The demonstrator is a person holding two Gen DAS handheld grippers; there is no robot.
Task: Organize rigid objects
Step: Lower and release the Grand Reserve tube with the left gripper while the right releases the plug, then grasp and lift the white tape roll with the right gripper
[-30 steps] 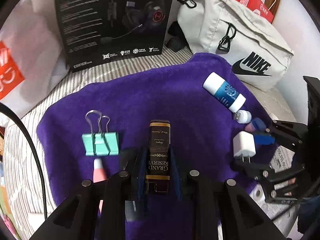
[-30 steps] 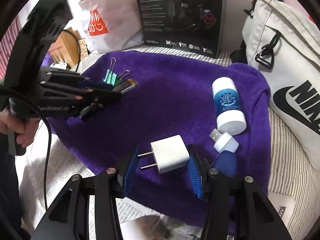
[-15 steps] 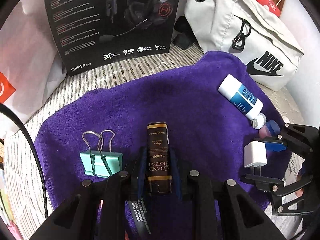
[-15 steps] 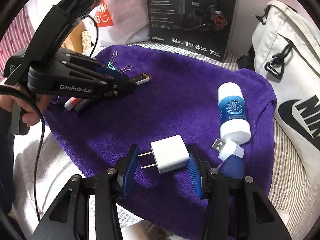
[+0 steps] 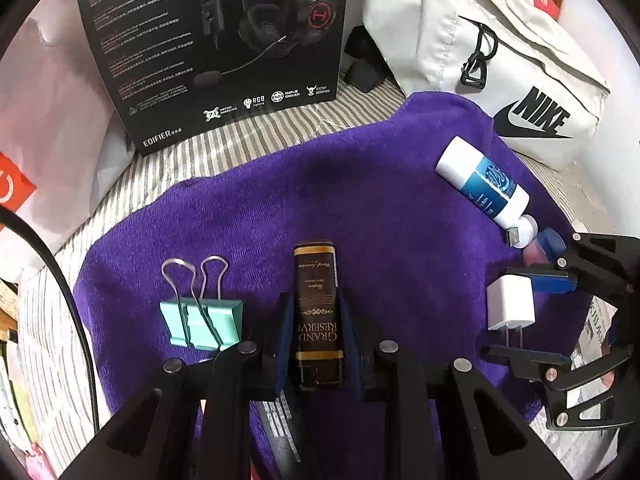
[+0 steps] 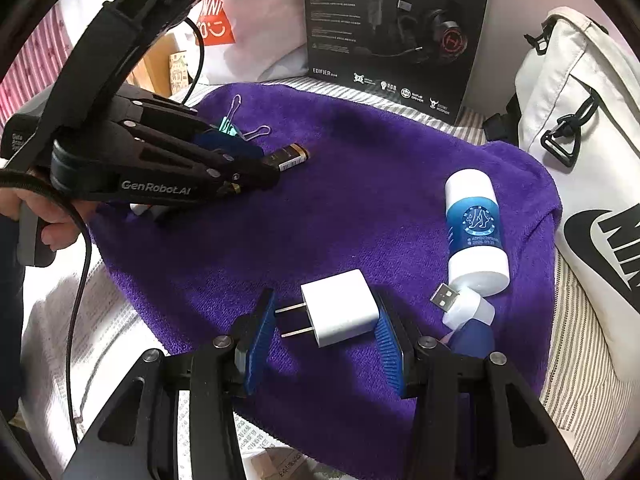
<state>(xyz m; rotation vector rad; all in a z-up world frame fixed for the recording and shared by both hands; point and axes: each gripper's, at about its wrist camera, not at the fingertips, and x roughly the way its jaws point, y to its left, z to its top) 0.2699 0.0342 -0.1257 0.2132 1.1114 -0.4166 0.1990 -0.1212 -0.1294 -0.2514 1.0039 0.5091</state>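
Though apart, one charger [image 6: 340, 306], one bottle [image 6: 474, 226]

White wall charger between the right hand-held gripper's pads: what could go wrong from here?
1. The white wall charger sits skewed, prongs toward one pad; it might twist once the right hand-held gripper lifts.
2. The USB adapter and blue-labelled bottle lie close beside; a sideways move could knock them.

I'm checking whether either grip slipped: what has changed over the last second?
Little. The left gripper stays clamped on the dark lighter, carried slightly off the binder clip. The right gripper still brackets the white charger. The bottle stayed put.
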